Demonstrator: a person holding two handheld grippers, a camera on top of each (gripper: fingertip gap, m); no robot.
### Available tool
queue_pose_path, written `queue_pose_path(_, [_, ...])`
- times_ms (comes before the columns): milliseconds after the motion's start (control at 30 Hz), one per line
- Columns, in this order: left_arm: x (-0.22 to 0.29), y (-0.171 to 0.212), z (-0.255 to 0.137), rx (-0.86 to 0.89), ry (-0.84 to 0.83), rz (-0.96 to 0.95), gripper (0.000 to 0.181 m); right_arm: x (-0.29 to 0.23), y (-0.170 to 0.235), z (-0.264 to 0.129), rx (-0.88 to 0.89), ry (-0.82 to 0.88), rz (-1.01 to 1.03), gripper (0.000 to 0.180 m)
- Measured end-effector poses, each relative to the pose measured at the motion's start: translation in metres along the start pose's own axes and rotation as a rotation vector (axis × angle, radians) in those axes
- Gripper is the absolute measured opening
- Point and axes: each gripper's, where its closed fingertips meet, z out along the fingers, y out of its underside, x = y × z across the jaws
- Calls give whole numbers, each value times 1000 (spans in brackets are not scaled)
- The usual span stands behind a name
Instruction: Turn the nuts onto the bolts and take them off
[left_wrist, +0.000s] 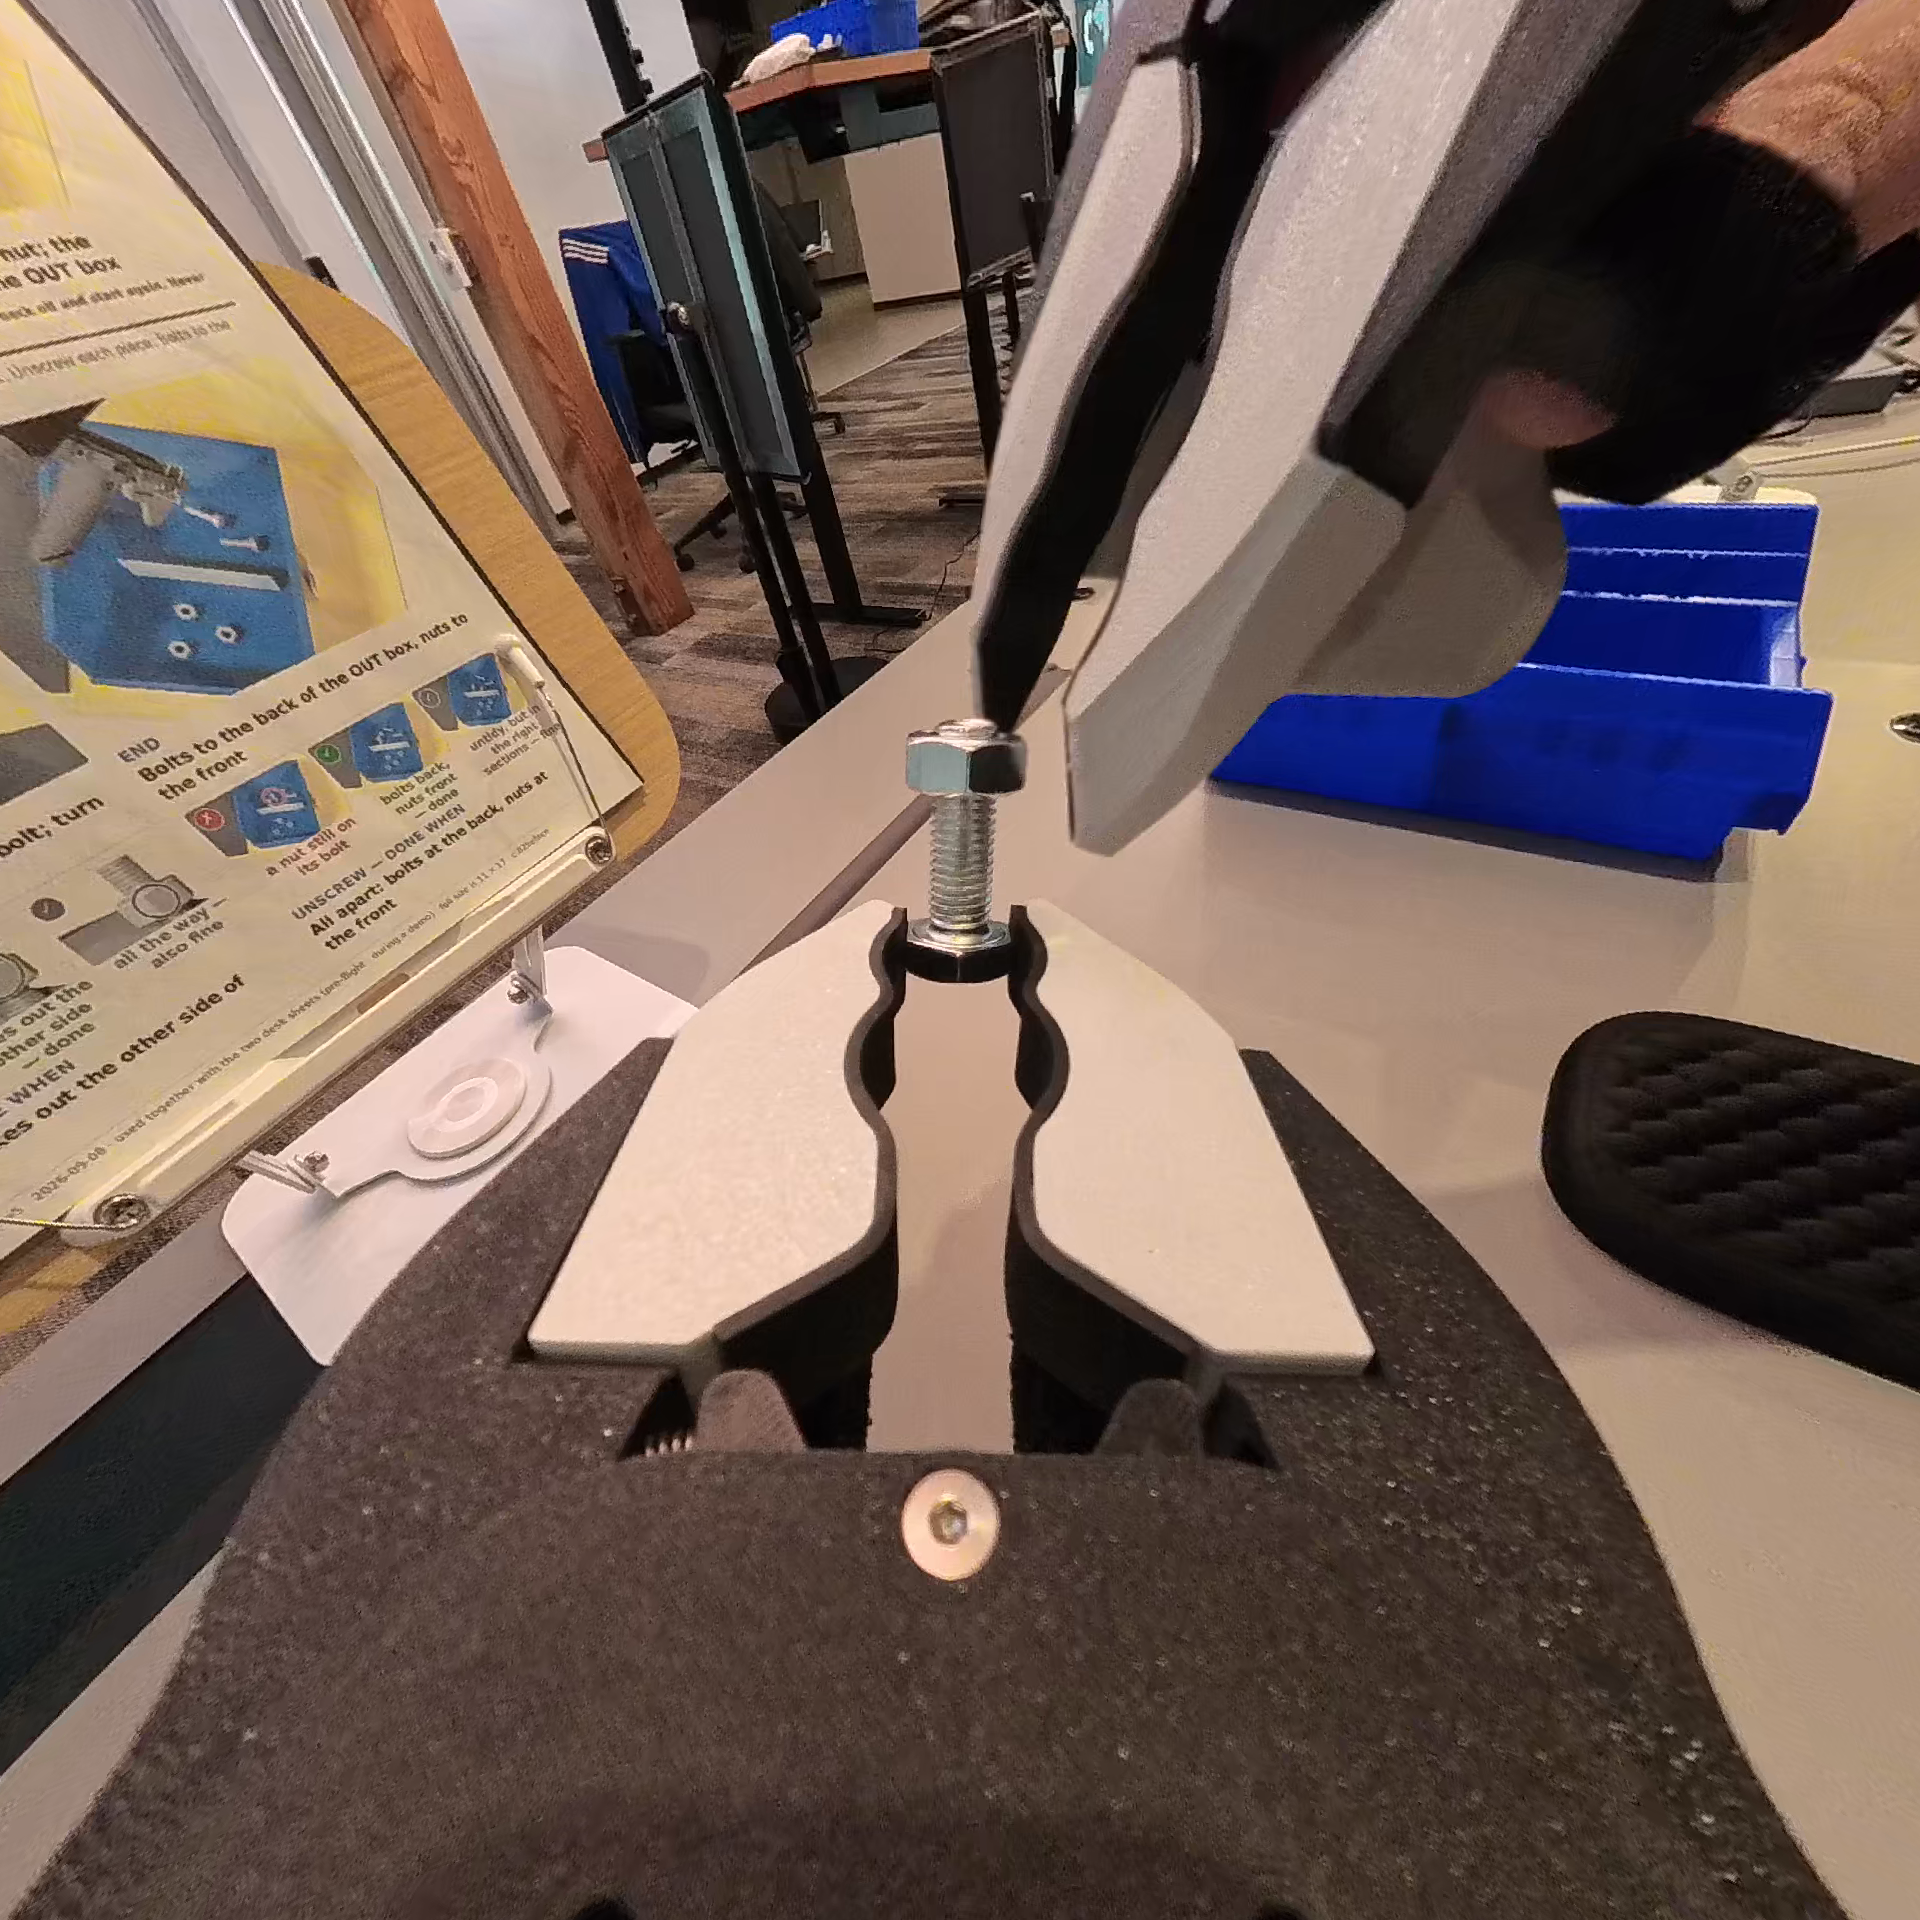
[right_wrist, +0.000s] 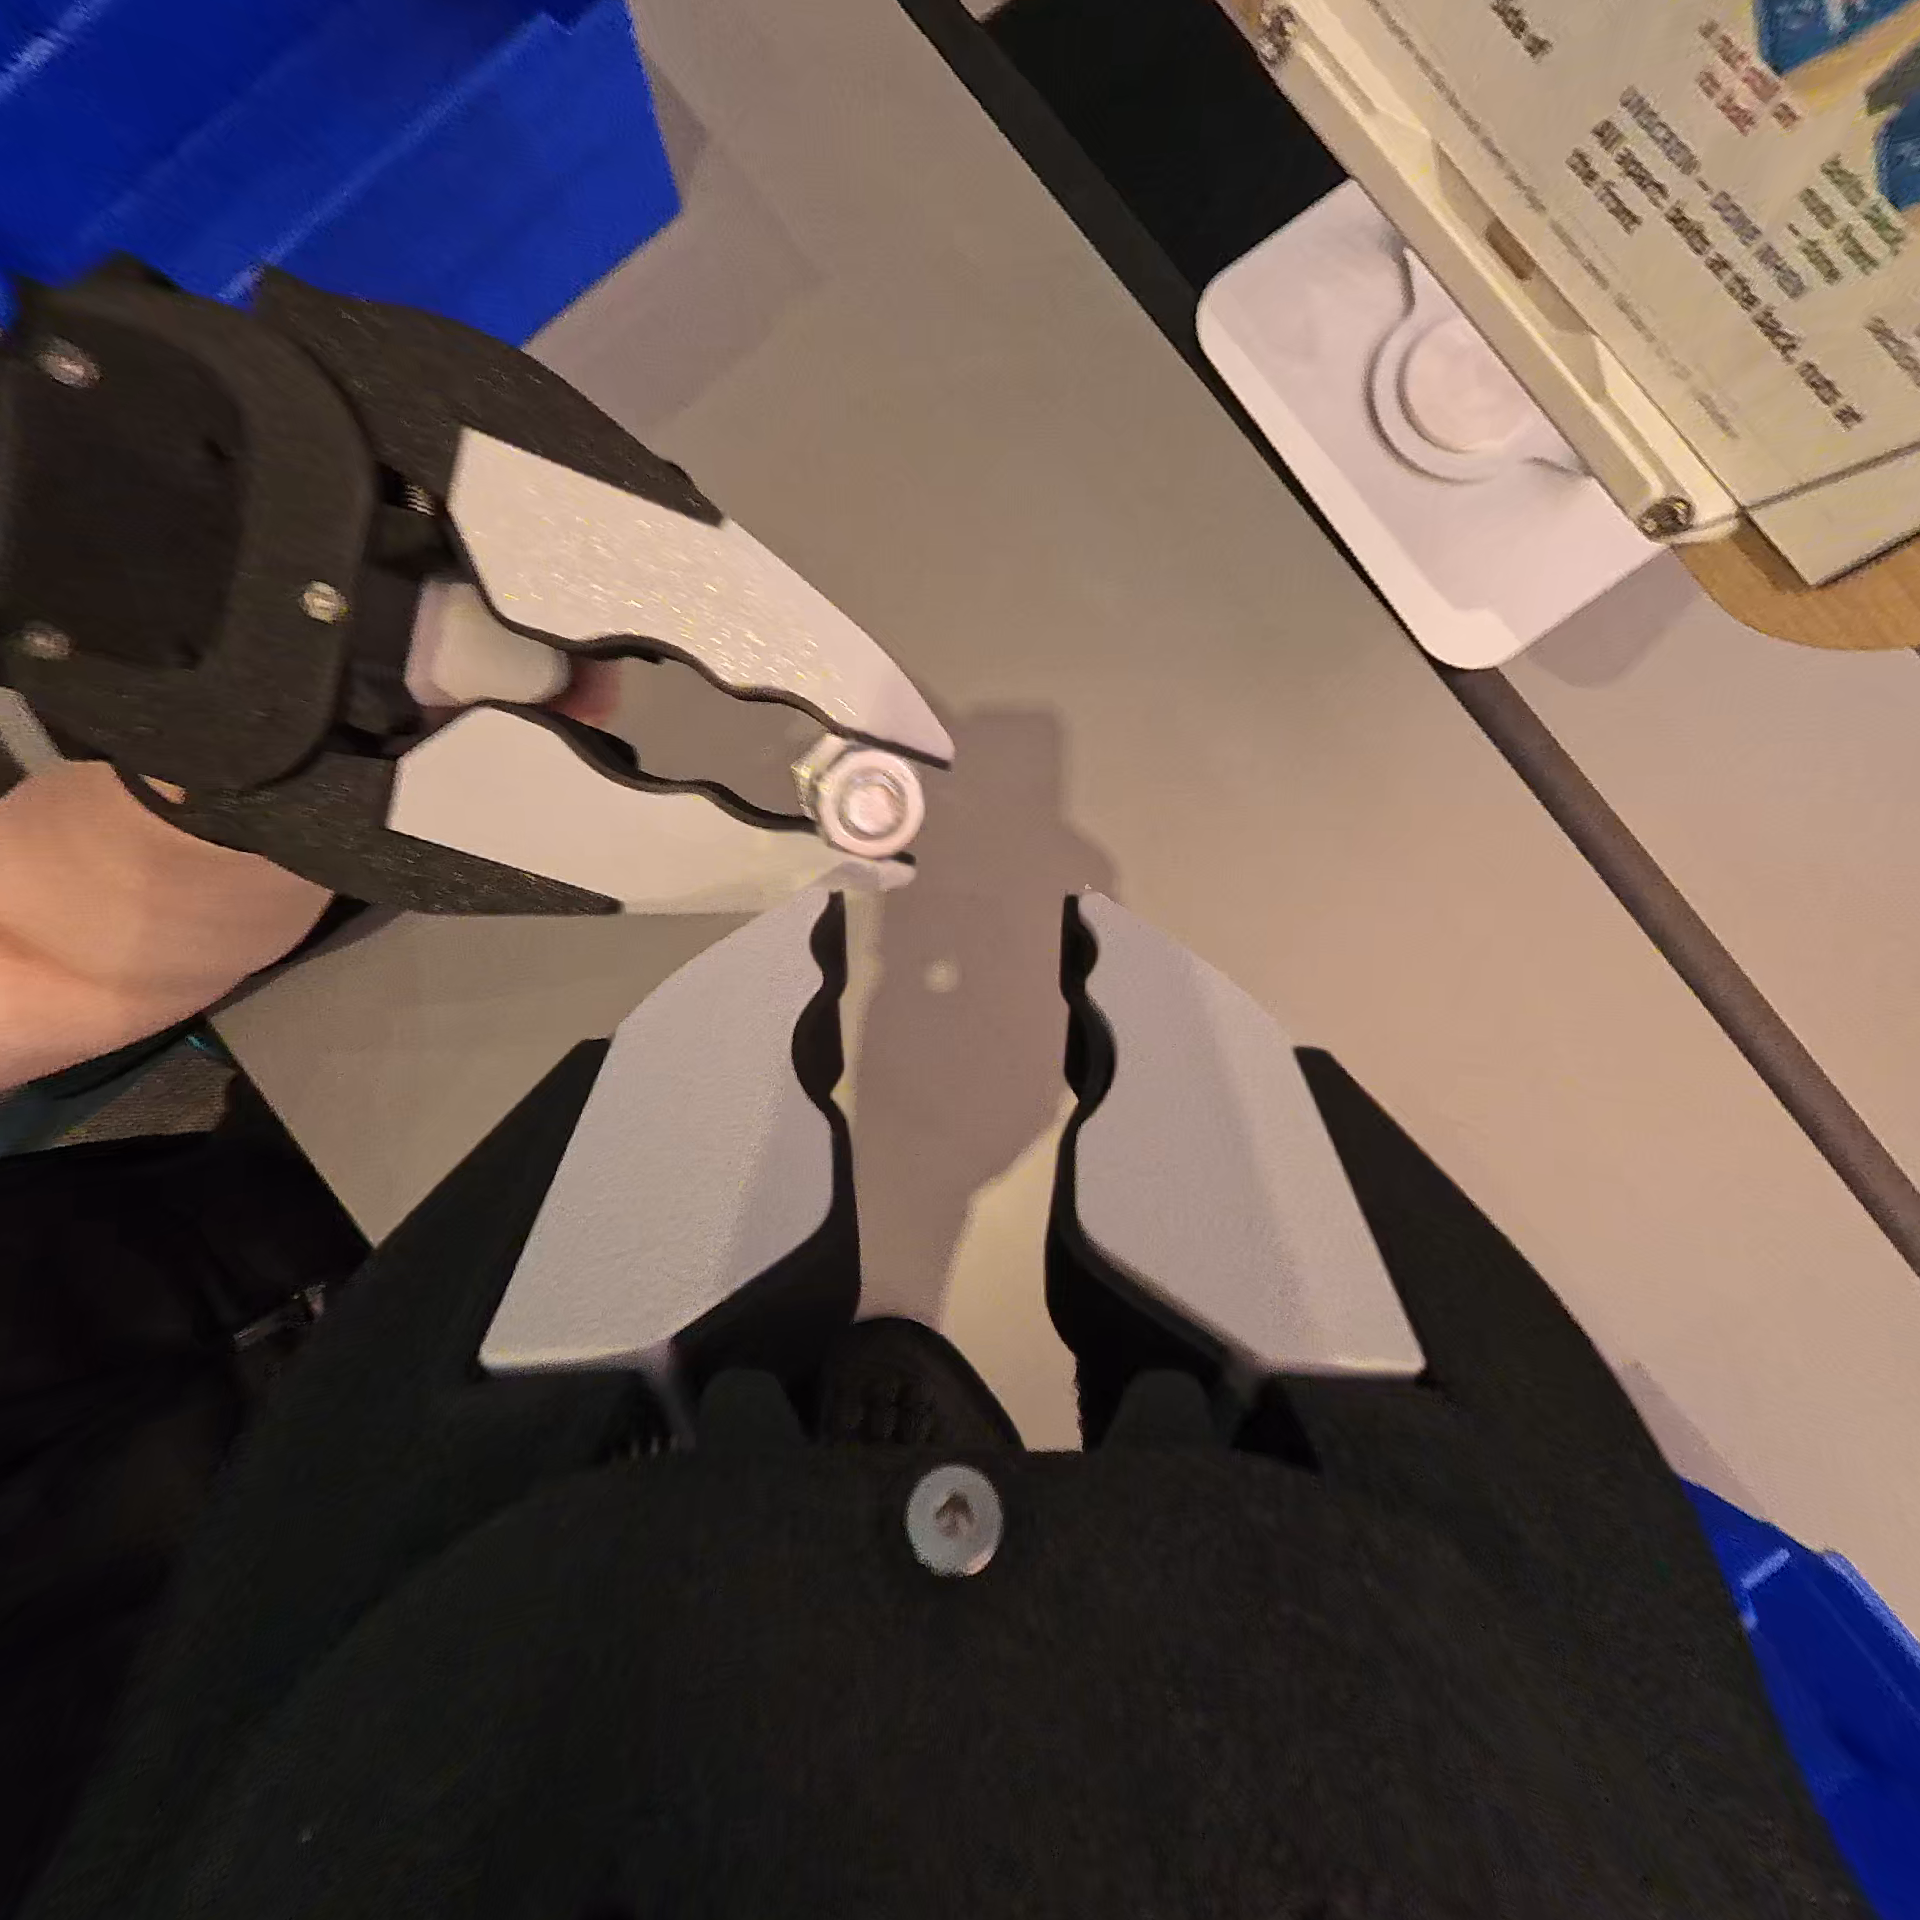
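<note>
Standing upright in the left gripper (left_wrist: 958, 925), the bolt (left_wrist: 958, 873) carries a nut (left_wrist: 964, 756).

Printed instruction sheet (left_wrist: 239, 727) on wooden stand: legible wording, small pictures; perhaps blurred from right wrist.

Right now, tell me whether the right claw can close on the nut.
Probably yes: the right claw is open just beside the nut, which sits exposed atop the bolt held upright by the left claw.

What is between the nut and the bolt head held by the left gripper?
Only bare thread of the bolt lies between the nut and the head in the left gripper, in the left wrist view.
</note>
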Motion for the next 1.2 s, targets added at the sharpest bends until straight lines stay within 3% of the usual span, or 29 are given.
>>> queue_pose_path(233, [1,-2,-1,10,0,0,18,-7,-17,1,12,21,-43,39])
queue_pose_path(467, [-2,-5,-4,32,9,-28,18,4,0,-3,-25,14,-15,39])
queue_pose_path(767, [-2,-9,-5,69,18,-51,18,-13,-29,-7,21,3,-52,39])
queue_pose_path(1033, [-1,-14,-5,143,90,-165,18,-1,-11,-10,-41,32,-43,37])
queue_pose_path(1200, [-2,-12,-3,153,99,-188,18,-8,-26,-12,-14,56,-86,37])
